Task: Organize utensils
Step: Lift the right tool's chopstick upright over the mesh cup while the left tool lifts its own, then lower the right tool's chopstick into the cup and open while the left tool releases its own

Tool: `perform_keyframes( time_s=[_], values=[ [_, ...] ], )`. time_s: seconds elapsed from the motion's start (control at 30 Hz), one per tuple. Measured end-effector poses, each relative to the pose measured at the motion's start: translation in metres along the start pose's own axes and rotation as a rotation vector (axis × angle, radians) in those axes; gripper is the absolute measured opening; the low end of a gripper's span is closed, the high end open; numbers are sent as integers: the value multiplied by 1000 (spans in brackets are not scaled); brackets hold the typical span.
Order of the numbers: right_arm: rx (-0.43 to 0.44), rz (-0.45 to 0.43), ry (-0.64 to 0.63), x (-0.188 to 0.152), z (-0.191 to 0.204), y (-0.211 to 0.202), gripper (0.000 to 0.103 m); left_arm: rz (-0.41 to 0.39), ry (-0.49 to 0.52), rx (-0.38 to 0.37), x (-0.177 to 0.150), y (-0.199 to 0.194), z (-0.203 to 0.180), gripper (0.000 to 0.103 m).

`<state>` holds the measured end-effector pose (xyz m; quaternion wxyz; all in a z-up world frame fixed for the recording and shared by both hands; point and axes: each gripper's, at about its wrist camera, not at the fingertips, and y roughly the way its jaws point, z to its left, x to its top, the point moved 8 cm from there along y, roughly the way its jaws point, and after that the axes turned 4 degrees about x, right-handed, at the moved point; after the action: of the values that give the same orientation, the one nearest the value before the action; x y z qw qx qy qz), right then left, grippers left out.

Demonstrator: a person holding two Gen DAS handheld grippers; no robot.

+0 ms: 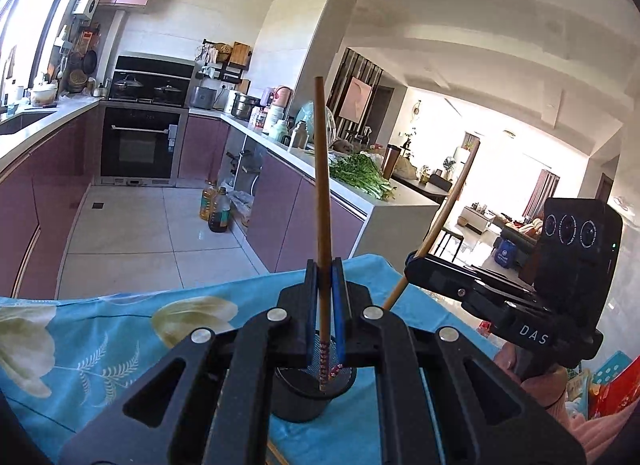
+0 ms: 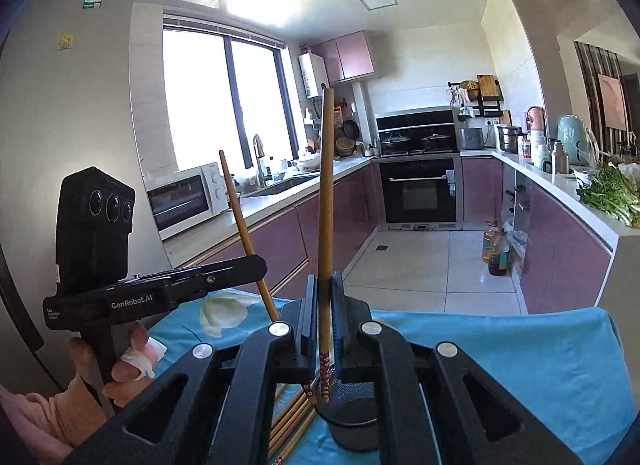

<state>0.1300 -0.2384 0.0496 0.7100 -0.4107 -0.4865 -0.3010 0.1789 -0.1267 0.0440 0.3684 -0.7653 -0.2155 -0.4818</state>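
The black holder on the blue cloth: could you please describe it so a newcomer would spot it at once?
Find the blue floral cloth in the foreground. On it, just below both grippers, stands the holder, a short black mesh cup. Loose chopsticks lie flat beside it; it alone stands upright.

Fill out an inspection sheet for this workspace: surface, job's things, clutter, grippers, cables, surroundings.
Surface: table under a blue flowered cloth.
Job's things: black mesh holder on the cloth; one chopstick upright in the left gripper, another chopstick upright in the right gripper; spare chopsticks lying beside the holder.
Clutter: red packaging at the table's edge.
Grippers: left gripper shut on its chopstick; right gripper shut on its chopstick.
Cables: nothing seen.
Surroundings: kitchen with oven, counter with greens, oil bottles on the floor.
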Motion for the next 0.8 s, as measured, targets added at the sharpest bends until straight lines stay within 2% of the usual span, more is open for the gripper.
perform_keyframes(
  time_s=[0.2, 0.5, 0.8],
  values=[
    [-25, 100, 10, -27, -16, 32, 5, 74, 29, 43, -22, 39, -3, 8],
    [-10, 319, 45, -75, -22, 73, 6, 224, 46, 51, -68, 86, 3, 8],
    [-31, 336, 88, -82, -29, 88, 7, 268, 28, 70, -82, 96, 21, 9]
  ],
)
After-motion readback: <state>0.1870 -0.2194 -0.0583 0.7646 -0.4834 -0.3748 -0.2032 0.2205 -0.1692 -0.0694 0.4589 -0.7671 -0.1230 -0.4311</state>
